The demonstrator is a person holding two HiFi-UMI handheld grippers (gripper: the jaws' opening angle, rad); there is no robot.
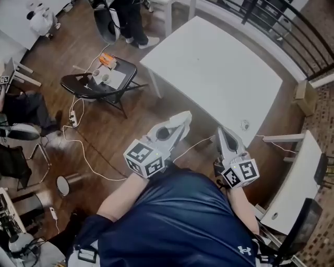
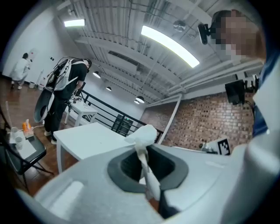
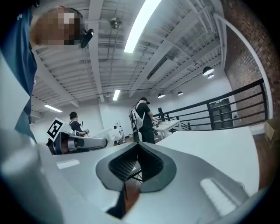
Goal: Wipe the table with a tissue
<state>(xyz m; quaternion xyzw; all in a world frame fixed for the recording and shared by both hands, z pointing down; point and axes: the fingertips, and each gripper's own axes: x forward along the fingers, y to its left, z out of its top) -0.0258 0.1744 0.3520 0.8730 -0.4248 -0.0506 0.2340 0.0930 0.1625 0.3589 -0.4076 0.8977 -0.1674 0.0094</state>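
Observation:
A white table (image 1: 219,68) stands just ahead of me, both grippers held short of its near edge. My left gripper (image 1: 180,122) is shut on a crumpled white tissue (image 1: 183,118), which sticks out past its tips. In the left gripper view the tissue (image 2: 142,135) is pinched between the closed jaws of the left gripper (image 2: 142,148), with the table (image 2: 87,138) beyond it. My right gripper (image 1: 224,136) is shut with nothing in it. In the right gripper view the right gripper (image 3: 138,146) points at the table (image 3: 218,153).
A black folding chair (image 1: 99,83) with small items stands on the wood floor at the left, with white cables (image 1: 83,151) trailing beside it. A person (image 1: 130,21) stands beyond the table. A second white table (image 1: 292,182) is at the right, a black railing (image 1: 271,15) behind.

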